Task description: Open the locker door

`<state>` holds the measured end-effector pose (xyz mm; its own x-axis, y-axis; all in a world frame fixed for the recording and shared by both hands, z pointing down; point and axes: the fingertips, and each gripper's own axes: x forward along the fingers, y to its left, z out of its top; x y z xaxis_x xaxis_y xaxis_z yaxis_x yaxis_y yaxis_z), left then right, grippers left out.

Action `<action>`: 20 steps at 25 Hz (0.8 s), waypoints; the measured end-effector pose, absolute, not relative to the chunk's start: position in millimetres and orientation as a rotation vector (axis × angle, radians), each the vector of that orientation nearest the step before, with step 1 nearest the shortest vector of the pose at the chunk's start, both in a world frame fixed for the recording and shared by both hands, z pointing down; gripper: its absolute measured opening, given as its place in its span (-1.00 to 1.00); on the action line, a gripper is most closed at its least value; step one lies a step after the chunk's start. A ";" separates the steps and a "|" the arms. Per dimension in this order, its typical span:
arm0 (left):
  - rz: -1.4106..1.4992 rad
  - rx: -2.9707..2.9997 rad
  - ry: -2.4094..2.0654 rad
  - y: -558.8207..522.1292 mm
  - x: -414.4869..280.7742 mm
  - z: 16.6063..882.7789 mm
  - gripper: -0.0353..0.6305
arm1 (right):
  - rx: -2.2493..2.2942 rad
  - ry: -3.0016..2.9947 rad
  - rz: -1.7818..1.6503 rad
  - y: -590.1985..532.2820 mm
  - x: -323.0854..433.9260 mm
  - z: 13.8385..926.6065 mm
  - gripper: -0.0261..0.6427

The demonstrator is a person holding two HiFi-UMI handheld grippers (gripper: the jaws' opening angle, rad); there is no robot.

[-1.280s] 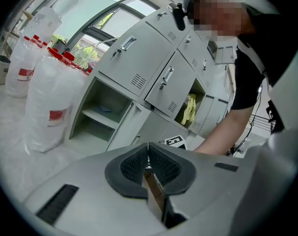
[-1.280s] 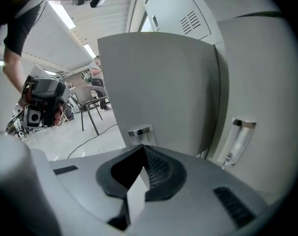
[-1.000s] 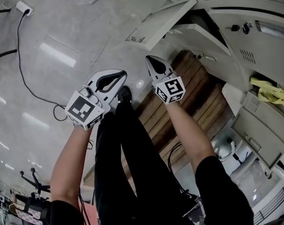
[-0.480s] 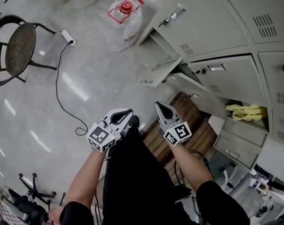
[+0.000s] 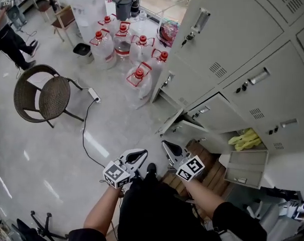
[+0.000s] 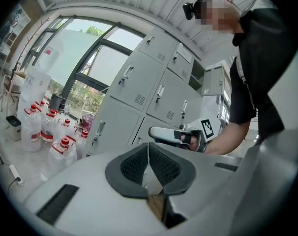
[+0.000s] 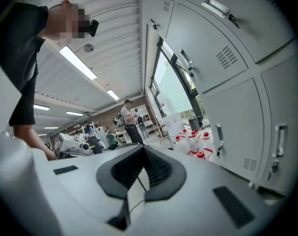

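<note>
no legible text, no readable labels or numbers

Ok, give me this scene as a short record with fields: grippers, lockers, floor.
left gripper: shut, empty, touching nothing
right gripper: shut, empty, touching nothing
lockers: grey, upper doors closed
low doors: some hang open
yellow item: inside an open compartment
floor: water jugs, wicker chair

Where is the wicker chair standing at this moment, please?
In the head view, the wicker chair stands at the left on the floor, a white power strip just right of it, red-capped water jugs beyond.
</note>
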<state>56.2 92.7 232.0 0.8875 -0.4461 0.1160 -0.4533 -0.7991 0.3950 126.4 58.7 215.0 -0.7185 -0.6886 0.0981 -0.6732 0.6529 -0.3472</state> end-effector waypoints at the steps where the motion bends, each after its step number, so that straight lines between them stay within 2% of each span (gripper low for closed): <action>1: 0.015 2.649 -0.668 94.9 56.8 213.9 -0.84 | -1.139 2.819 -0.551 63.0 125.8 196.7 -0.89; 10: -0.105 2.747 -0.758 99.9 48.3 59.2 -0.84 | -0.975 2.859 -0.269 78.5 131.1 44.2 -0.89; 20: -0.172 2.953 -0.753 116.8 52.4 -62.5 -0.84 | -0.888 2.792 0.065 102.7 151.3 -74.3 -0.89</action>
<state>52.4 116.8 -62.5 0.8722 -0.4814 -0.0868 -0.4713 -0.8745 0.1143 151.3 102.7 -74.3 -0.7960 -0.5666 -0.2129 -0.5759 0.8172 -0.0215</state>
